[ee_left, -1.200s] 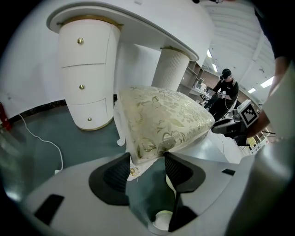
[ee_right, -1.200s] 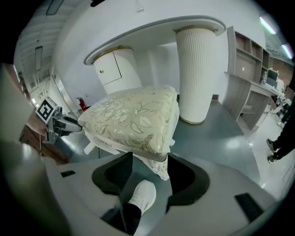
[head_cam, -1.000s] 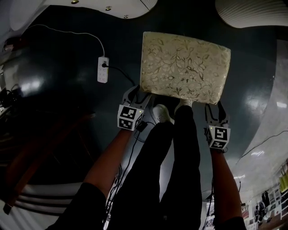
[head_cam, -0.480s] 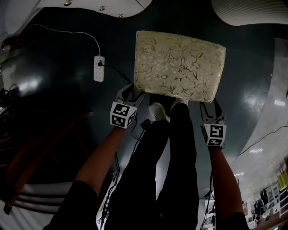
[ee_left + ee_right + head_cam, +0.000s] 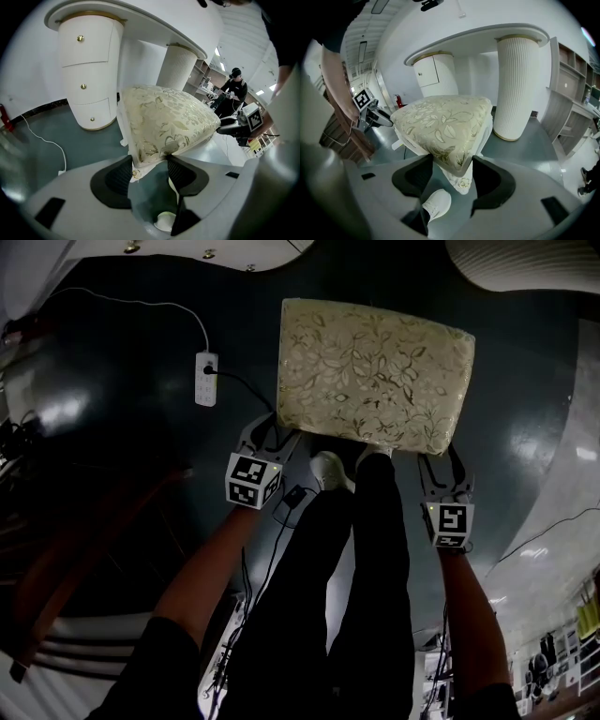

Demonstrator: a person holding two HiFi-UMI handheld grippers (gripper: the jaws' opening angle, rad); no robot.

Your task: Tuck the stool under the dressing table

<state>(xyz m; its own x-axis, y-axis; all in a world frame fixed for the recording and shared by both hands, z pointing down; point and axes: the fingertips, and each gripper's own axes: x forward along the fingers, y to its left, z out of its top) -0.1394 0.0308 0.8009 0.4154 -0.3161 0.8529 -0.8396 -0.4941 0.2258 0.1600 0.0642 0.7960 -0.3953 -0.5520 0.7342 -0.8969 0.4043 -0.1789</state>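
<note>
The stool has a cream cushion with a gold leaf pattern and stands on the dark floor in front of my legs. My left gripper is at its near left corner. In the left gripper view the pads close on that corner of the stool. My right gripper is at the near right corner. Its jaws are opening, and the corner of the stool still lies between them at the right gripper. The white dressing table stands beyond the stool.
A white power strip with its cables lies on the floor left of the stool. My white shoes stand just behind the stool. A dark wooden frame is at the left. A person stands far off.
The whole picture has shifted a little to the left. The stool and both grippers keep their places relative to each other.
</note>
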